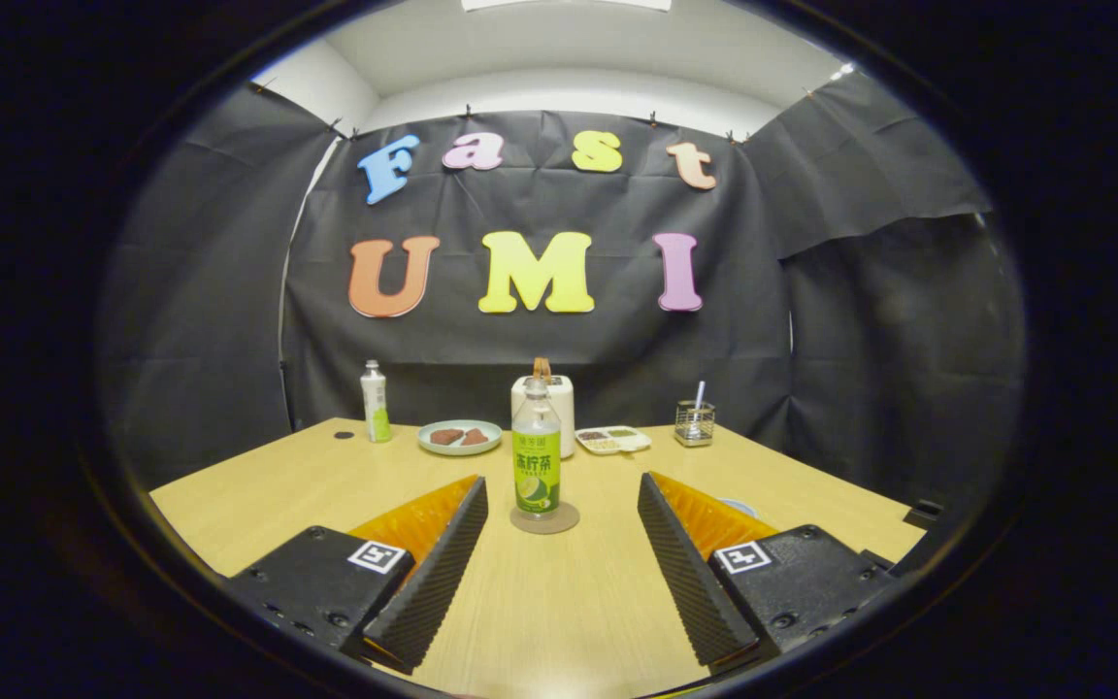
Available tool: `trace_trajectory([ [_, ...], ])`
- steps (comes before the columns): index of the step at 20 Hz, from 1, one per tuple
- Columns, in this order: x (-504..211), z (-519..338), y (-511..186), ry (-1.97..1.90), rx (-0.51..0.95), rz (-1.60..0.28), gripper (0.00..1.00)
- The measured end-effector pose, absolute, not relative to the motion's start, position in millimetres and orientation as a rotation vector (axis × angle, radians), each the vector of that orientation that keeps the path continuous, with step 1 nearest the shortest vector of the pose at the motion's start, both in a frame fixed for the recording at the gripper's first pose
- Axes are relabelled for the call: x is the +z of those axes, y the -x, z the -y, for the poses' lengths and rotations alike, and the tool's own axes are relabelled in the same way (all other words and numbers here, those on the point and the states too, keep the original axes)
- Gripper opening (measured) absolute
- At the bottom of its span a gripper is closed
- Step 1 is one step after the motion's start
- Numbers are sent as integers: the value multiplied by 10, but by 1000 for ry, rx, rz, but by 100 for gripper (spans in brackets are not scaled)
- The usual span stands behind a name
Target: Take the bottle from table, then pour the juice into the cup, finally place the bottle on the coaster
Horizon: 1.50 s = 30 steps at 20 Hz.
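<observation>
The green-labelled juice bottle (pixel 537 449) stands upright on a round coaster (pixel 544 518) on the wooden table (pixel 258 505), at twelve o'clock just ahead of the gripper (pixel 562 529). The gripper's fingers are spread wide, holding and touching nothing, the bottle just beyond the gap between them. Past the bottle, at eleven o'clock, a plate (pixel 460 437) carries two brown pieces, with a second small bottle (pixel 376 402) farther left. At one o'clock sit a divided tray (pixel 613 440) with food and a wire holder (pixel 694 423) containing a utensil.
</observation>
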<state>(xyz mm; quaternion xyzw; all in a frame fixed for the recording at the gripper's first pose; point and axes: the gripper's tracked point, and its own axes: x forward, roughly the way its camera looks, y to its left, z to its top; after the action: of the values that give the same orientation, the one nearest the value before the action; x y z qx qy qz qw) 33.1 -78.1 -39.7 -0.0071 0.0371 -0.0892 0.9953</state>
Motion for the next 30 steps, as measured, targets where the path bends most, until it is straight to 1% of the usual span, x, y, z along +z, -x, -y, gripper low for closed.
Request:
trace_trajectory([
  [30,-367,877,-243,36,-165,-54,100],
])
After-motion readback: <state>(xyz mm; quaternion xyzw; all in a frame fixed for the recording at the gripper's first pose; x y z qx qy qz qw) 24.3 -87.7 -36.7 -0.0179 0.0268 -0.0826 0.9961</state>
